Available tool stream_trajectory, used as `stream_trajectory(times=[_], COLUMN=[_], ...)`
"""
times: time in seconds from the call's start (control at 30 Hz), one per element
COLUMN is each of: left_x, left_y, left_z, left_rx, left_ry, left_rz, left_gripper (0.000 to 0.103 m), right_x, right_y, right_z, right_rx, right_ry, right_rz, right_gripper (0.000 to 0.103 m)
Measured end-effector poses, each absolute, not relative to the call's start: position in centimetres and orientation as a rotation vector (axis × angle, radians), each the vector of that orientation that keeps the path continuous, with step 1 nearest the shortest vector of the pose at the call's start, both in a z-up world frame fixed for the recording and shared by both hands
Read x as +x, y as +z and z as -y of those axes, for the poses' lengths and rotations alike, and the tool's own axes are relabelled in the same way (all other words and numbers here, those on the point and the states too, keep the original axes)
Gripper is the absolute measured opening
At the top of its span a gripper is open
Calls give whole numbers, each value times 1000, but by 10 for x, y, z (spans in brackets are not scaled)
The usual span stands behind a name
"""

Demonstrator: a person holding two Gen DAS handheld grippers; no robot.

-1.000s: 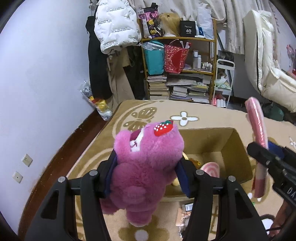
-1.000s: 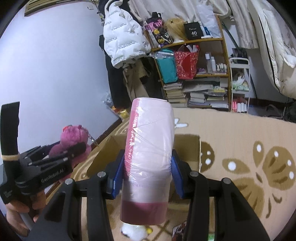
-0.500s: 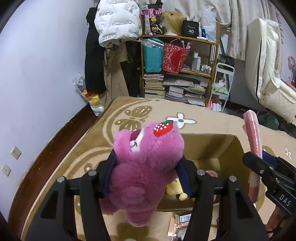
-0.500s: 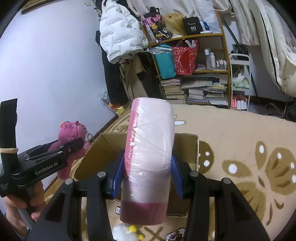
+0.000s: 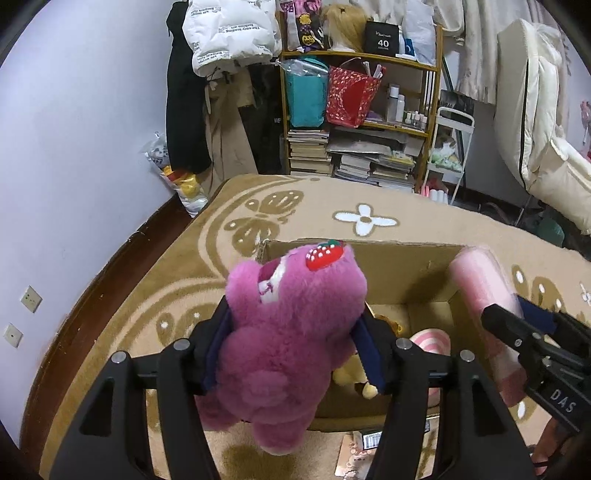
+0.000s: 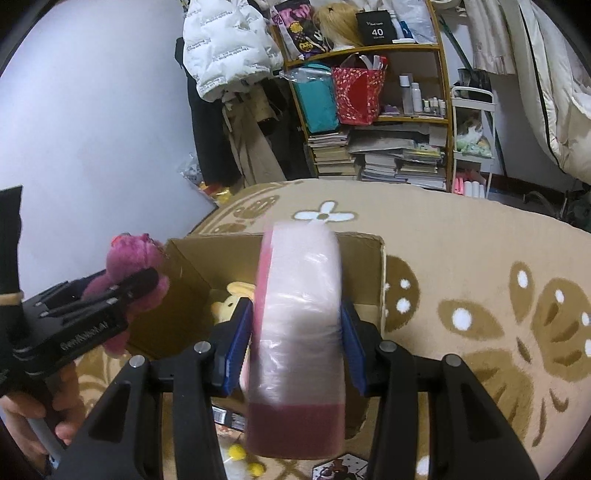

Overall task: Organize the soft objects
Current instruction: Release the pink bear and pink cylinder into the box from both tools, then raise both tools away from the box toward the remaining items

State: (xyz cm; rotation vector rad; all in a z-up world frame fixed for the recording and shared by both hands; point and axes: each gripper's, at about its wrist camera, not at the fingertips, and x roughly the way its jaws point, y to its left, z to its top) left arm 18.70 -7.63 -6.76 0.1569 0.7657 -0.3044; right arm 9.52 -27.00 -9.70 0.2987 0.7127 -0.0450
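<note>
Pink bear (image 5: 291, 343) clenched in left gripper (image 5: 291, 354), pink roll (image 6: 299, 332) in right gripper (image 6: 295, 343), above near edge of cardboard box (image 5: 406, 266). Some toys already inside; both yet to drop.

Cluttered bookshelf (image 5: 360, 110), white puffer jacket (image 5: 231, 33) hanging, patterned rug (image 6: 480, 258) underfoot

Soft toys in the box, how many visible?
2: a yellow plush at the box floor, and a pink striped one beside it. More may hide behind the gripped bear and roll.
</note>
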Motion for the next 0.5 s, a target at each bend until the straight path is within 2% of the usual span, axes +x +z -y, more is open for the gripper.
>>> stream_trajectory(times=[0.07,0.17,0.27,0.37,0.43,0.5], left_x=[188,188,185,178,173,169], left_y=[-69,-69,-62,-53,-47,-42], left_z=[75,71,69,68,67,66], left_rx=[142,131,136,157,173,176], left_ry=[-304,-295,-287,-303,-298,-286], left_rz=[-769,-768,-747,-723,-700,-694], left_gripper=[64,73,83,92,98,99], right_x=[95,93,92,87,84,79], right_y=[-97,-95,-93,-90,-87,-83], right_z=[272,273,273,271,270,271], right_rx=[307,318,319,318,322,332], right_ry=[-48,-57,-61,-62,-61,-65], right_rz=[-713,-705,-703,-700,-698,-681], right_gripper=[49,51,65,70,76,80])
